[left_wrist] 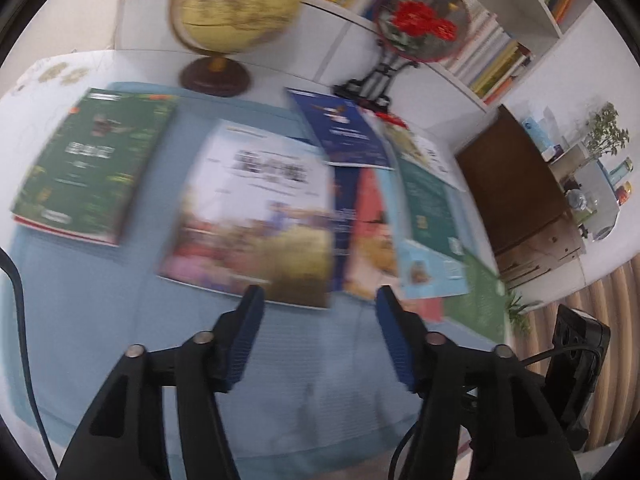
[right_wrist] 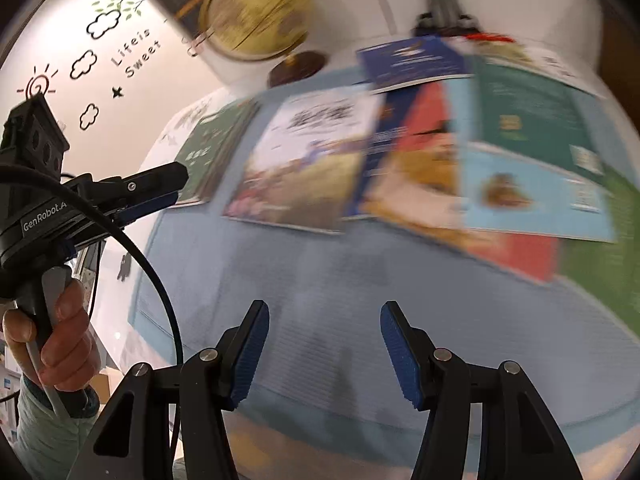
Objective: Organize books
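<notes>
Both views are smeared by motion blur, so cover titles cannot be read and the edges of the books run together. The left gripper shows only its two blue-padded fingers and black linkages; its handle is cut off by the lower frame edge. The right gripper is likewise cropped at the bottom. Both sets of fingers stand released, spread apart with only the blue mat showing in the gap; nothing is grasped. In the left wrist view the white-topped picture book lies at twelve o'clock from the fingers, its near edge just beyond the left fingertip; whether it touches cannot be told. The green book lies apart at ten o'clock, on top of a red-edged book barely visible beneath. At one to two o'clock an overlapping heap holds a dark blue book, a red-orange book, a teal book and a light blue book; how many lie under them is hidden. In the right wrist view the same row sits well beyond the fingers, from eleven to two o'clock. A globe, a round fan on a stand and a bookshelf stand behind on the white table. At nine o'clock in the right view a hand grips the left gripper's handle.
</notes>
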{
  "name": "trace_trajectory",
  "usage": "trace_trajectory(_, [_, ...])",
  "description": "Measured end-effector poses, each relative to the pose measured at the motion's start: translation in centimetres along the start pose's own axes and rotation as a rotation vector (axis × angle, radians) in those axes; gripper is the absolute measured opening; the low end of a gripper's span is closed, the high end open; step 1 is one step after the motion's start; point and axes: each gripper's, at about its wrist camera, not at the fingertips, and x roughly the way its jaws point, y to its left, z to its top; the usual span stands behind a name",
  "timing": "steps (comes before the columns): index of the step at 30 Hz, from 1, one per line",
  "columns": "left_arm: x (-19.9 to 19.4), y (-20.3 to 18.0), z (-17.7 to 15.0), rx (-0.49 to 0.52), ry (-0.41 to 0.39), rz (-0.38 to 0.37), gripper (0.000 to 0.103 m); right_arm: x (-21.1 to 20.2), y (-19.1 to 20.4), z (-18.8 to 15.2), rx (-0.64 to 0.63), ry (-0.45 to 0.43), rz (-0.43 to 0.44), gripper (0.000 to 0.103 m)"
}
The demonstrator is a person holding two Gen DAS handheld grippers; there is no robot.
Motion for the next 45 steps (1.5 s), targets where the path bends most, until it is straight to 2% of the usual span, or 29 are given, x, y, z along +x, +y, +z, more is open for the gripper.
trace_trajectory(1, [0.5,-1.6,-0.3,-0.003,-0.003,0.002,0.067,-1.3,-2.0,-0.2,0.009,-0.010,-0.004,0.066])
trace_trajectory(2, [1.1,-3.2,-0.7,-0.003,-0.006,0.008,0.067,-2.1,-3.3,-0.3,0.014,-0.017,-0.003,0.075])
trace_trajectory(3, [1.6,-4.4,-1.0,0.002,-0.007,0.011,0.067,-3.2,-5.3,-0.4,0.023,-0.024,0.006,0.078])
trace_trajectory(6, [3.6,-9.2,-2.0,0.036,-0.007,0.043,0.067,-5.1,-10.4,-0.2,0.060,-0.016,0.010,0.078])
trace_trajectory(9, [5.1,-12.4,-2.2,0.079,0.010,0.058,0.067,-6.5,-14.9,0.4,0.113,-0.022,0.006,0.078])
trace_trajectory(14, [7.9,-14.9,0.1,0.125,0.035,0.071,0.067,-6.9,-19.3,3.2,0.172,-0.034,-0.016,0.078])
trace_trajectory(20, [12.5,-15.2,4.5,0.166,0.062,0.085,0.067,-6.4,-21.7,8.4,0.189,-0.081,-0.065,0.078])
trace_trajectory(24, [16.4,-15.2,7.2,0.197,0.081,0.104,0.064,-4.4,-22.9,12.3,0.196,-0.085,-0.077,0.078])
trace_trajectory(26, [18.1,-15.0,8.0,0.217,0.086,0.102,0.061,-2.9,-23.4,13.5,0.195,-0.066,-0.086,0.072])
trace_trajectory(27, [19.3,-14.7,8.5,0.213,0.099,0.099,0.061,-1.8,-23.8,14.1,0.198,-0.048,-0.081,0.061])
trace_trajectory(30, [21.5,-13.7,9.3,0.186,0.131,0.051,0.061,0.6,-25.0,15.3,0.224,-0.011,-0.091,0.058])
trace_trajectory(38, [24.6,-13.6,9.9,0.209,0.182,0.015,0.061,3.5,-26.2,16.5,0.222,0.016,-0.093,0.058])
trace_trajectory(42, [24.6,-13.8,9.9,0.217,0.168,-0.008,0.061,3.7,-26.1,17.0,0.201,0.017,-0.090,0.059])
trace_trajectory(45, [24.9,-14.4,9.7,0.235,0.189,-0.029,0.062,4.0,-26.0,17.4,0.198,0.027,-0.048,0.061])
